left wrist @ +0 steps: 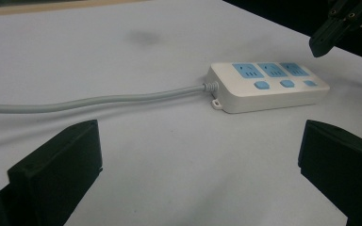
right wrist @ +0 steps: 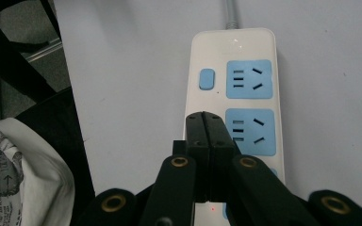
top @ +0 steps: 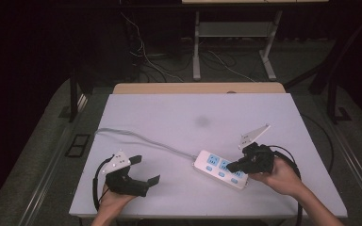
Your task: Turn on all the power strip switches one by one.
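High view: a white power strip (top: 221, 169) with three blue sockets lies flat on the white table (top: 193, 117), near the front edge, right of centre. Its grey cord (top: 141, 139) runs toward the left edge. The left gripper (top: 143, 170) sits near the front left corner, jaws spread wide with nothing between them. The right gripper (top: 233, 165) is over the strip's right half.

Left gripper view: both jaws stand far apart over bare table; the power strip (left wrist: 268, 87) lies beyond them, cord (left wrist: 94, 100) leading left.

Right gripper view: the right gripper (right wrist: 206, 134) has its jaws pressed together, tips over the middle switch position beside the second socket. Contact with the power strip (right wrist: 235, 89) cannot be confirmed.
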